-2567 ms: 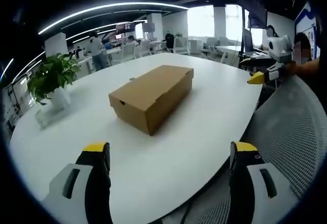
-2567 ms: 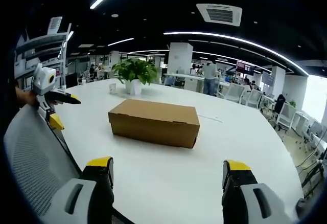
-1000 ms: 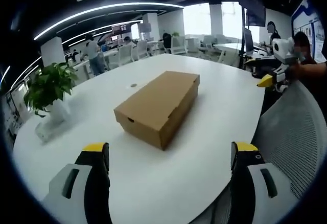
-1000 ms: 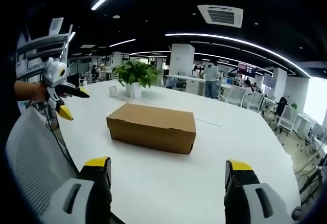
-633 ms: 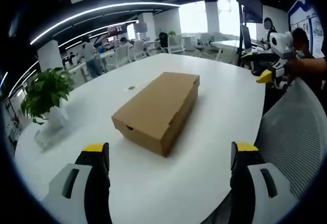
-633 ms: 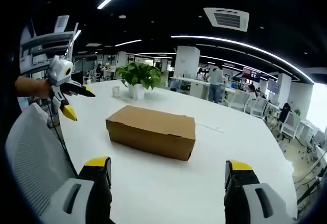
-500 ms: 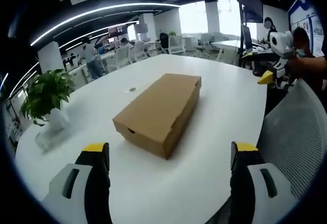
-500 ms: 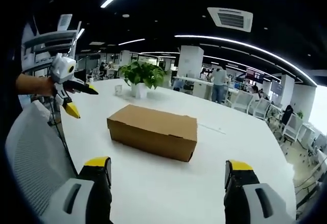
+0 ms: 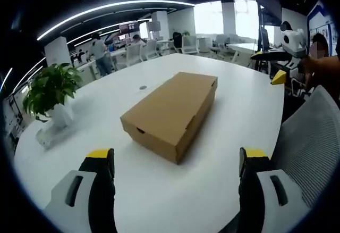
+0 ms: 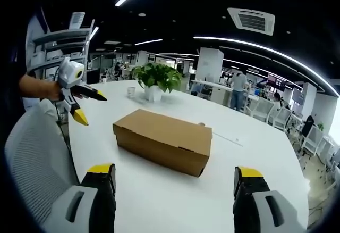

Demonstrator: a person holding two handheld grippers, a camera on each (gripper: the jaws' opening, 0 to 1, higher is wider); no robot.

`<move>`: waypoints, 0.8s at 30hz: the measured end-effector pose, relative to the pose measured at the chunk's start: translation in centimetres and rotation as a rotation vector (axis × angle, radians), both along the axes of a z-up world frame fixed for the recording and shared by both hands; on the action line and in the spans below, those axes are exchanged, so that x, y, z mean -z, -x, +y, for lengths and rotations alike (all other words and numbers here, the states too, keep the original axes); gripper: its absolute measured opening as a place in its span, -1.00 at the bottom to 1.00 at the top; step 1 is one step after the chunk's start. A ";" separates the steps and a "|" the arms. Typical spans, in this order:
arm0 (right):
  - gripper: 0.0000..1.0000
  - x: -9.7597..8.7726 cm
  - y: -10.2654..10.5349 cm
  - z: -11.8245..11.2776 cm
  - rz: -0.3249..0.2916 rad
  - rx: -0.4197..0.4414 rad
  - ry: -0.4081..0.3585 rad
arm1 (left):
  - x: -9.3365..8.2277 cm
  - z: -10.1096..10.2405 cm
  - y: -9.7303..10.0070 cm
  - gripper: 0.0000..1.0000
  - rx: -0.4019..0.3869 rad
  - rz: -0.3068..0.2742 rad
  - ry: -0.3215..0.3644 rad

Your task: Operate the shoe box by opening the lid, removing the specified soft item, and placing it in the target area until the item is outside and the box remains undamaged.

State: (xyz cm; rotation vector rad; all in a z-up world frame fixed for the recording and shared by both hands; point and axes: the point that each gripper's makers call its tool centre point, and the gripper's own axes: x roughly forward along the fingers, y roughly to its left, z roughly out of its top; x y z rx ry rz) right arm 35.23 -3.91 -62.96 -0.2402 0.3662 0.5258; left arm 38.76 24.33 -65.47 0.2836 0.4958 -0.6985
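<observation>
A plain brown cardboard shoe box (image 9: pixel 171 113) lay on the round white table (image 9: pixel 106 110), ahead of and between the yellow-tipped fingers (image 9: pixel 100 154) of the left gripper (image 9: pixel 175 156). Its lid was shut, so whatever it contained was hidden. No print, brand or label could be read on the cardboard; only a small notch showed at the near end of the lid.

The left gripper's jaws stood spread wide apart, grasping nothing, well short of the box. In the right gripper view the same box (image 10: pixel 163 140) sat ahead of the right gripper (image 10: pixel 174 172), whose black fingers (image 10: pixel 245 175) were likewise parted and empty.

The left gripper appeared at the left of the right gripper view (image 10: pixel 81 105), held by a hand (image 10: pixel 40 88) whose arm was cut off by the edge. The right gripper appeared far right in the left gripper view (image 9: pixel 276 65), small and partly cut off.

Beyond the fingers stood a green leafy plant in a white pot (image 9: pixel 50 92). A grey mesh chair back (image 10: pixel 32 158) hid part of the table's near edge. The people and desks in the office behind were too small to make out.
</observation>
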 end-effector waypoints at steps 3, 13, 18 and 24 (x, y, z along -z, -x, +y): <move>0.83 0.5 -0.7 0.1 0.010 -0.016 0.001 | 0.4 0.4 -0.6 0.95 -0.009 0.006 -0.002; 0.83 2.2 -2.7 0.6 0.042 -0.062 0.024 | 1.3 0.6 -1.9 0.94 -0.023 0.023 -0.010; 0.81 2.7 -3.7 0.5 0.046 -0.071 0.027 | 1.9 0.4 -2.6 0.93 -0.022 0.030 -0.014; 0.78 3.5 -5.1 0.4 0.050 -0.081 0.032 | 2.6 -0.5 -3.5 0.90 -0.017 0.037 -0.016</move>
